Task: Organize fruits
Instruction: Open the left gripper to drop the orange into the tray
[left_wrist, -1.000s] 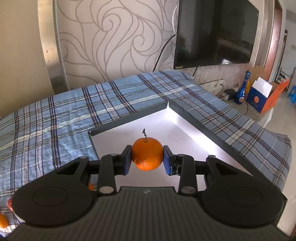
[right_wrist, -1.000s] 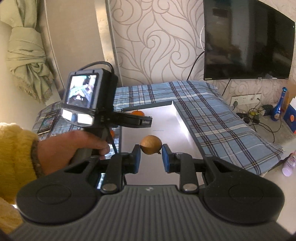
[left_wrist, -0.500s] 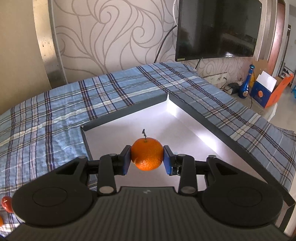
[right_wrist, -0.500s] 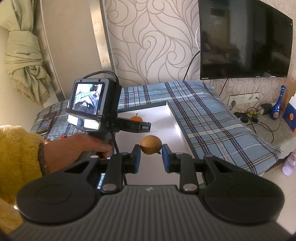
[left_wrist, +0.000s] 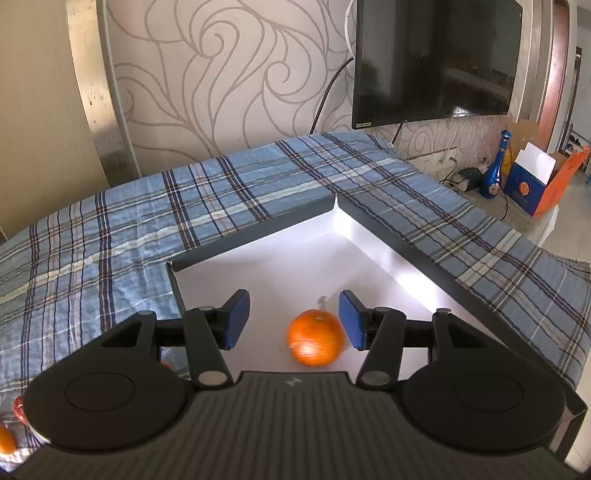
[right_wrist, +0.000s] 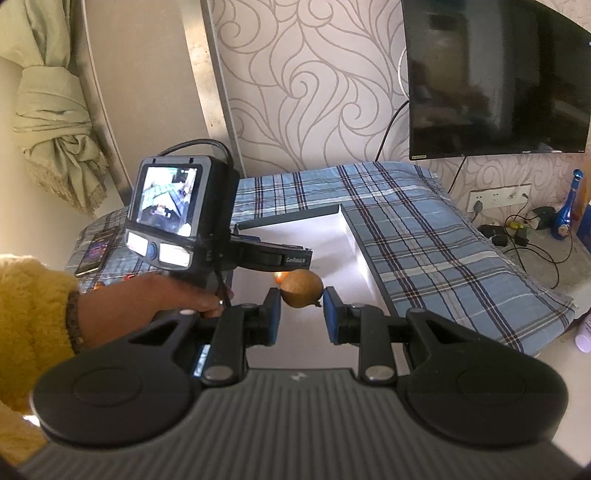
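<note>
Left wrist: left gripper (left_wrist: 291, 317) opening, orange (left_wrist: 315, 338) loose in the tray (left_wrist: 406, 254) (blurred); right gripper (right_wrist: 301, 314) clamps a brown fruit (right_wrist: 302, 288) above the tray.

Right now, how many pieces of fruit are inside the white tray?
1: an orange lies on the white tray floor between the opening jaws of the left gripper, touching neither pad. The brown fruit is clamped in the right gripper. The gripper bodies may hide more.

Only legible text: white "GenRobot.AI" print on the black finger arm (right_wrist: 273, 257) of the handheld gripper. Small label on the black wall-mounted TV's (left_wrist: 432, 59) bezel is unreadable.
</note>
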